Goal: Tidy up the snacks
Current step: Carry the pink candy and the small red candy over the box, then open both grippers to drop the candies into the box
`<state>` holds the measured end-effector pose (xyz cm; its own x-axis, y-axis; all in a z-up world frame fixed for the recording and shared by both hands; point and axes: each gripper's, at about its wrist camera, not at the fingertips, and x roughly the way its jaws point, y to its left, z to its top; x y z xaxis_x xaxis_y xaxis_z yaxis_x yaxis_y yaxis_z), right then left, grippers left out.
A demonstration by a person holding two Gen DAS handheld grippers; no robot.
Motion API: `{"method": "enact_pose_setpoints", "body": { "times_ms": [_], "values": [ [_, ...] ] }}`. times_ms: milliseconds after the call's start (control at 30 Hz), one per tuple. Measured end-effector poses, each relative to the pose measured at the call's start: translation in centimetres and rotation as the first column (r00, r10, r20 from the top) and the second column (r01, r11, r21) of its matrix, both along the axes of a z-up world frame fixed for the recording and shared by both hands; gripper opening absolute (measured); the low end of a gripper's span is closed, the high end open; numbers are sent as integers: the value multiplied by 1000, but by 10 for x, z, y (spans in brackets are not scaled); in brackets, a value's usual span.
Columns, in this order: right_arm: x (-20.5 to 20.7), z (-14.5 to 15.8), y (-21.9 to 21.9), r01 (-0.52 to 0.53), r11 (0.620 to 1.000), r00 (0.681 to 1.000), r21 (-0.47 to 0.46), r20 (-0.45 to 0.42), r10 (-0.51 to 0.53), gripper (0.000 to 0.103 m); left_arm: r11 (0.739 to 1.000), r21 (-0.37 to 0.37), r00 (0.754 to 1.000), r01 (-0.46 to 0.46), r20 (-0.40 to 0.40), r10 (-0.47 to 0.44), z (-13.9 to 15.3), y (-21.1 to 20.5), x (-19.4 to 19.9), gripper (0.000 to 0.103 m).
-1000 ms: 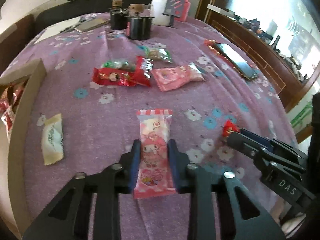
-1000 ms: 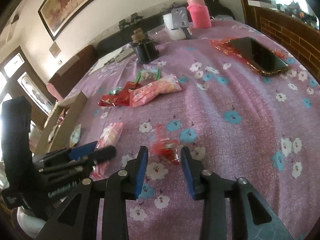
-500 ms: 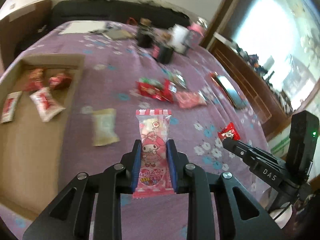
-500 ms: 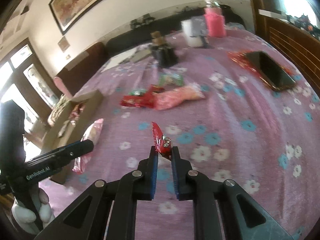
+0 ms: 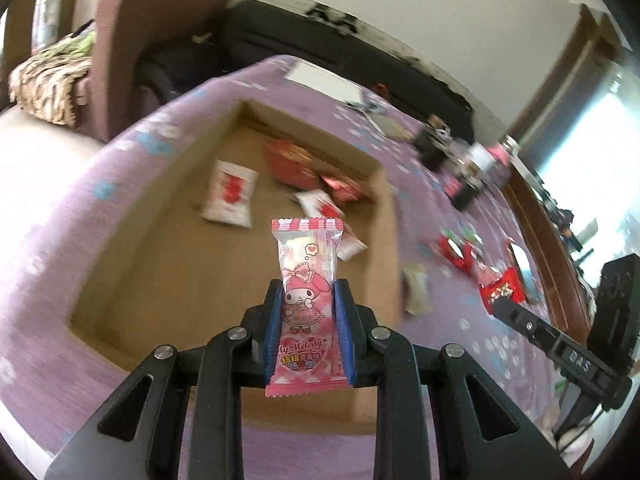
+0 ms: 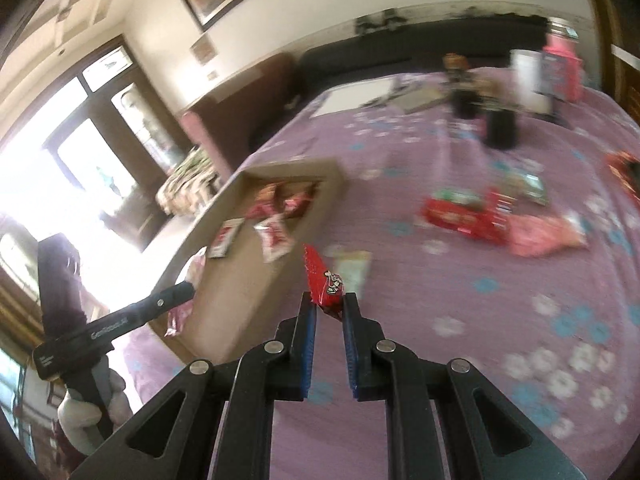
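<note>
My left gripper (image 5: 307,292) is shut on a pink My Melody snack packet (image 5: 307,280) and holds it above the open cardboard box (image 5: 168,264). Several red and white packets (image 5: 230,194) lie inside the box. My right gripper (image 6: 327,300) is shut on a small red snack packet (image 6: 322,280), held in the air just right of the box (image 6: 240,288). That red packet (image 5: 503,290) and the right gripper also show in the left wrist view. The left gripper and its pink packet (image 6: 182,312) show in the right wrist view.
The purple flowered cloth (image 6: 460,292) carries loose red, pink and green packets (image 6: 464,216) and a pale packet (image 6: 352,270) beside the box. Dark cups (image 6: 500,128), a pink bottle (image 6: 564,64) and papers stand at the far end. A chair (image 5: 112,60) stands beyond the table.
Both grippers have swung left toward the box with their packets. The left gripper now holds the pink packet over the box's inside; the right gripper has come close to the box's right wall.
</note>
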<state>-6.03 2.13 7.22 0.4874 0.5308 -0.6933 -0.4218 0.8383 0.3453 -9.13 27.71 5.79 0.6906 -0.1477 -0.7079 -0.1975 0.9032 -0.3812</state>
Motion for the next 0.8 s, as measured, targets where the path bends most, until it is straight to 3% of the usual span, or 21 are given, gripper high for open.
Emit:
{"method": "enact_pose_setpoints", "body": {
  "times_ms": [167,433,800],
  "values": [
    [15,4,59,-89,996,996,-28,-2,89,13,998,64,999,-21,-48,24,-3,21,23,22],
    [35,-17,136,-169,972,986,-161,-13,169,13,995,103,989,-11,-146,26,-29,31,49,22],
    [53,-43,168,-174,951,985,-255,-28,172,13,993,116,985,-24,-166,43,-32,40,61,22]
  ]
}}
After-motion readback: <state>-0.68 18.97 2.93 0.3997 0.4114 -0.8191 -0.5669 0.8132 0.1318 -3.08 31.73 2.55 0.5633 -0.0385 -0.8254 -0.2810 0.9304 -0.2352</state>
